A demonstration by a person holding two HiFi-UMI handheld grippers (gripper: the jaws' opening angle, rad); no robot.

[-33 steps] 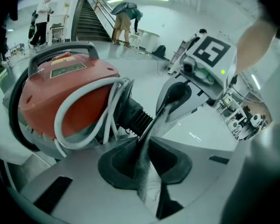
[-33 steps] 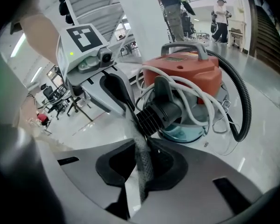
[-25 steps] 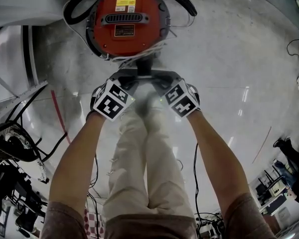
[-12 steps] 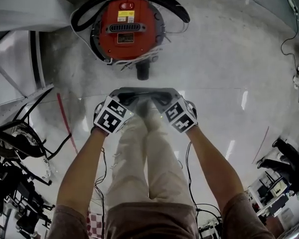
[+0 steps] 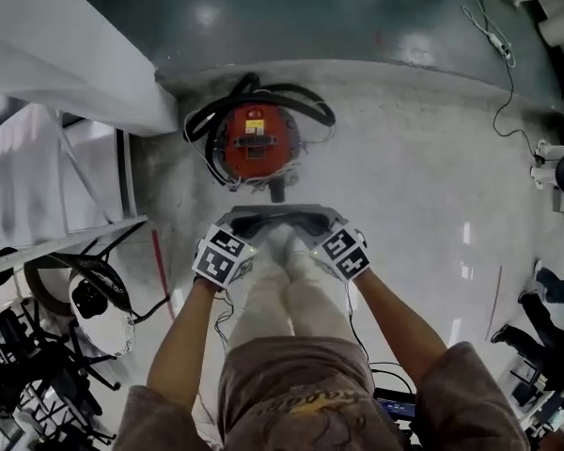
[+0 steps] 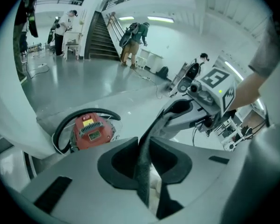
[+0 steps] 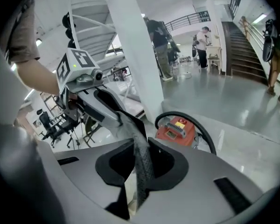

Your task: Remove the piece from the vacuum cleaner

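The piece (image 6: 141, 169) is hard to make out from the head view. It is a thin dark strip, seen edge-on, running between both grippers. The left gripper (image 5: 246, 224) and right gripper (image 5: 308, 224) each pinch it, jaws nearly together. The red vacuum cleaner (image 5: 256, 142) sits on the floor at 12 o'clock, apart from the piece, with its black hose (image 5: 296, 90) looped round. The person's legs (image 5: 287, 289) hide the floor at 6 o'clock. Chairs (image 5: 38, 383) at 8 o'clock are cut off.

At lower centre the right gripper (image 7: 141, 167) grips a thin grey piece (image 7: 139, 146) edge-on, its jaws just eased slightly wider. Beyond it a red vacuum cleaner (image 7: 177, 129) sits on the floor (image 7: 252, 125), a black hose (image 7: 203, 127) arching over it.
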